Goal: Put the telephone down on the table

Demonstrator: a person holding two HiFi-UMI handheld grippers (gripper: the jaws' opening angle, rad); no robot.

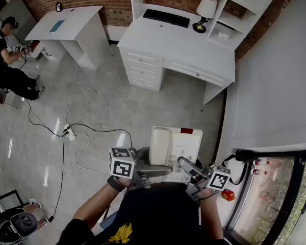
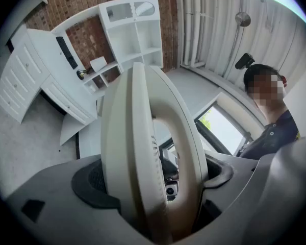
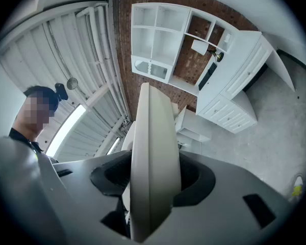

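Observation:
A cream desk telephone [image 1: 174, 152], handset on its left side and a red label at its far edge, hangs in the air in front of my chest, over the floor. My left gripper [image 1: 154, 171] is shut on its near left edge and my right gripper [image 1: 189, 171] on its near right edge. In the left gripper view the telephone [image 2: 153, 152] stands edge-on, filling the left gripper [image 2: 155, 200]. The right gripper view shows the telephone's thin edge [image 3: 153, 152] clamped in the right gripper [image 3: 152, 190]. The white desk [image 1: 194, 52] stands ahead, well beyond the telephone.
On the desk lie a black keyboard [image 1: 166, 18] and a lamp [image 1: 205, 9], with shelves above. A second white table [image 1: 66, 24] stands at the far left, where a person [image 1: 7, 60] sits. Cables and a power strip [image 1: 69, 132] lie on the floor. A window [image 1: 275, 198] is at my right.

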